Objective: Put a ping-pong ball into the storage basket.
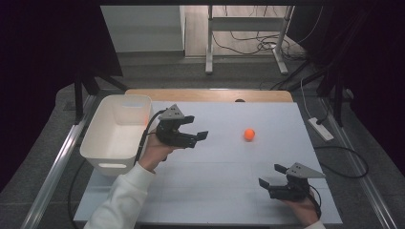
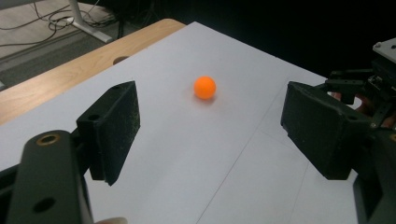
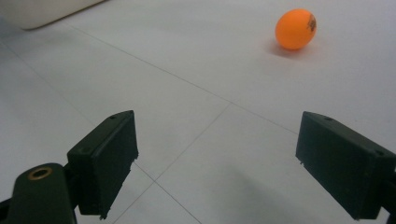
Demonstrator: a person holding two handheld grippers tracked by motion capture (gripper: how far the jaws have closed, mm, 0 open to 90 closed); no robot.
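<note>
An orange ball [image 1: 249,134] lies on the white table top, right of centre. My left gripper [image 1: 197,127] hovers to the ball's left, pointing at it, jaws open and empty. In the left gripper view the ball [image 2: 205,87] sits ahead between the two black pads, well beyond them, and my left gripper [image 2: 212,133] holds nothing. My right gripper [image 1: 271,175] rests low near the front right edge, open and empty. The right gripper view has the ball [image 3: 296,29] far ahead at the upper right, and my right gripper [image 3: 233,165] stands wide.
A white plastic bin [image 1: 117,132] stands at the table's left edge, just behind my left hand. A wooden strip [image 1: 210,95] runs along the far edge. A power strip [image 1: 320,128] and cables lie on the floor to the right.
</note>
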